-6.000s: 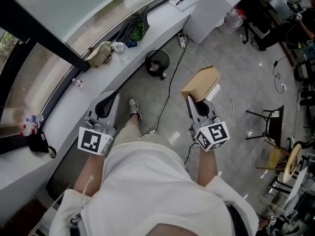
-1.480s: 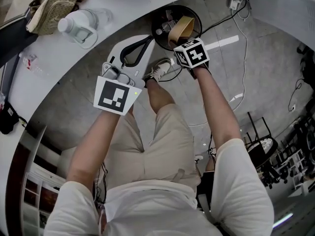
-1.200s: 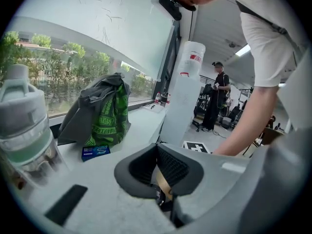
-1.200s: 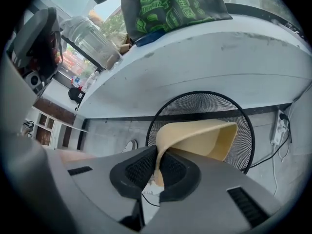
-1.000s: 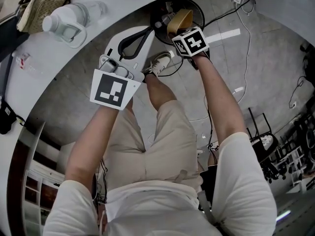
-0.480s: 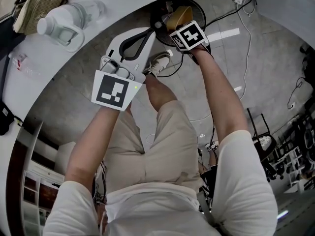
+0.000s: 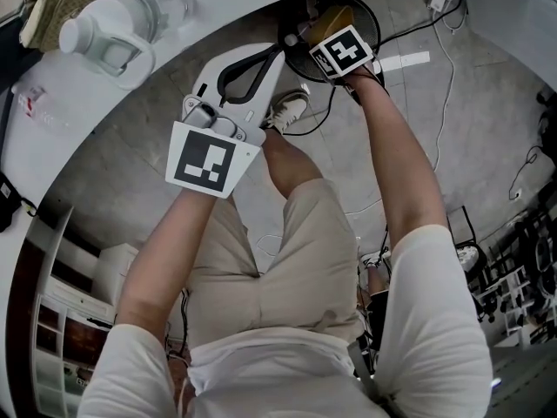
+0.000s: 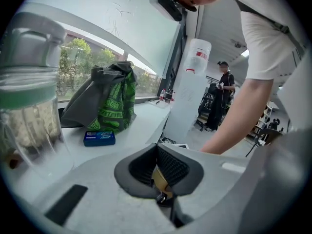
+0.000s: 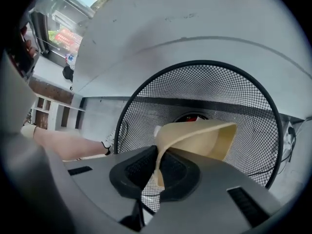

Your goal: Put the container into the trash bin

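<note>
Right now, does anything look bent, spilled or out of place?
The tan container pinched in the right gripper looks squashed, its thin wall curled out of shape, over the mesh trash bin. Nothing looks spilled.

Tan container (image 9: 201,138), black mesh trash bin (image 9: 222,89)

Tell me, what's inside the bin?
The container, pinched by the right gripper, hangs at the mouth of the bin. Something red shows below; the container covers the rest.
</note>
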Available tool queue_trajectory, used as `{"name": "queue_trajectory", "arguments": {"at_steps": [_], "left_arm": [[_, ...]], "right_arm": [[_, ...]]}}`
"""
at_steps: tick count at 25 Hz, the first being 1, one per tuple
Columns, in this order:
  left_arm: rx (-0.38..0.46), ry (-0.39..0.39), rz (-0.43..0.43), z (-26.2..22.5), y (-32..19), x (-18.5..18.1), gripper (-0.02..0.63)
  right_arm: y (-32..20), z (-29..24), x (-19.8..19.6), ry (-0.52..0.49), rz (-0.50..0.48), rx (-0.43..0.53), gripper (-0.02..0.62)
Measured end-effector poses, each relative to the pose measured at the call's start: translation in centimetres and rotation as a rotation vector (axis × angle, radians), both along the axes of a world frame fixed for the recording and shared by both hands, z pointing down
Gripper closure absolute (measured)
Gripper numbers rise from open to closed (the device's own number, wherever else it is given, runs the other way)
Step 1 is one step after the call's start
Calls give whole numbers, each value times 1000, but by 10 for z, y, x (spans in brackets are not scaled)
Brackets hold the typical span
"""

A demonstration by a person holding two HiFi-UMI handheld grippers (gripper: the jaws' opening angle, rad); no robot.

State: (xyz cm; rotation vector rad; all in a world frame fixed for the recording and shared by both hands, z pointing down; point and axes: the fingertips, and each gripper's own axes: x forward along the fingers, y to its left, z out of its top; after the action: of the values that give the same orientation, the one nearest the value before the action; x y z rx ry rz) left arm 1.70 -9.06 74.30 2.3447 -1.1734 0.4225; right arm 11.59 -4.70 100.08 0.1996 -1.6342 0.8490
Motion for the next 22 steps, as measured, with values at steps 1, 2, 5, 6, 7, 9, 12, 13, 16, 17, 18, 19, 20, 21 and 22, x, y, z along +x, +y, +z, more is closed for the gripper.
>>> {"name": "queue_trajectory", "arguments": {"at_steps": [1, 2, 5, 6, 7, 9, 12, 13, 16, 17, 18, 19, 20, 21, 22], "left_arm": [[-3, -2, -2, 3, 1, -1, 589], [-6, -3, -4, 6, 2, -2, 591], [-4, -3, -9, 12, 3, -3, 590], [0, -4, -10, 13, 3, -3, 590], [4, -5, -11, 15, 3, -4, 590], [9, -6, -12, 17, 2, -4, 591], [12, -4, -19, 21, 0, -4, 589], [15, -4, -22, 23, 0, -5, 589], [22, -1, -33, 26, -1, -7, 589], [26, 0, -37, 27, -1, -9, 591], [27, 0, -40, 29, 0, -11, 590], [24, -2, -43, 32, 2, -13, 589], [19, -5, -45, 35, 4, -15, 590], [13, -9, -45, 38, 6, -17, 590], [7, -13, -44, 41, 8, -18, 589]], "right_arm": [[0, 3, 0, 2, -8, 1, 578], [0, 6, 0, 5, -17, 2, 578], [-1, 14, 2, 14, -35, 3, 578], [0, 17, 2, 17, -38, 3, 578], [0, 21, 3, 22, -43, 5, 578], [3, 28, 4, 29, -57, 12, 578], [5, 30, 2, 27, -76, -1, 578], [5, 30, 1, 29, -78, -9, 578], [6, 36, 2, 35, -74, -19, 578], [6, 38, 2, 36, -74, -17, 578], [7, 40, 2, 36, -76, -14, 578], [7, 42, 1, 35, -79, -11, 578], [8, 45, 0, 34, -81, -10, 578], [8, 47, 0, 34, -83, -10, 578], [9, 49, 0, 36, -83, -11, 578]]}}
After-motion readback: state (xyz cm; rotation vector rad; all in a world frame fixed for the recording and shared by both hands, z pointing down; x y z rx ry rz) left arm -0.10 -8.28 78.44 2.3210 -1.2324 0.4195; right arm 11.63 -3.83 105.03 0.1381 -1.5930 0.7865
